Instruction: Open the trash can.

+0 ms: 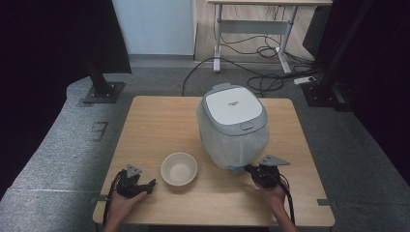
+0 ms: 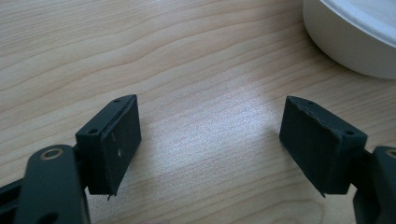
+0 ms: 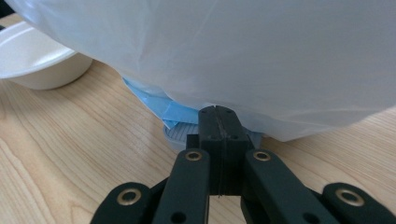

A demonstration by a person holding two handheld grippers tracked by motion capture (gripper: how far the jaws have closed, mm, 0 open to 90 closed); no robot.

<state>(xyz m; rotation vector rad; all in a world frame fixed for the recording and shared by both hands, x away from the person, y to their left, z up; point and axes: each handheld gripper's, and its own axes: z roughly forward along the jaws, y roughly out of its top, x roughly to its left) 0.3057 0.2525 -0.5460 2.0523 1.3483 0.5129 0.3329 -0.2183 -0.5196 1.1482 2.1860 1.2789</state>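
A small lidded bin (image 1: 234,123) with a white liner bag (image 3: 243,56) hanging over its sides stands on the wooden table (image 1: 154,121). A grey foot pedal (image 3: 180,135) and a blue fold of bag stick out at the bin's base. My right gripper (image 1: 249,169) is shut with nothing between its pads, tips right at that pedal (image 3: 215,110). A white bowl (image 1: 179,168) sits left of the bin. My left gripper (image 1: 151,183) rests low over the table left of the bowl, jaws wide open and empty (image 2: 210,140).
The bowl's rim (image 2: 355,37) shows at the upper right of the left gripper view. Beyond the table are grey floor, a desk frame (image 1: 251,29), loose cables (image 1: 261,79) and black stand bases at both sides.
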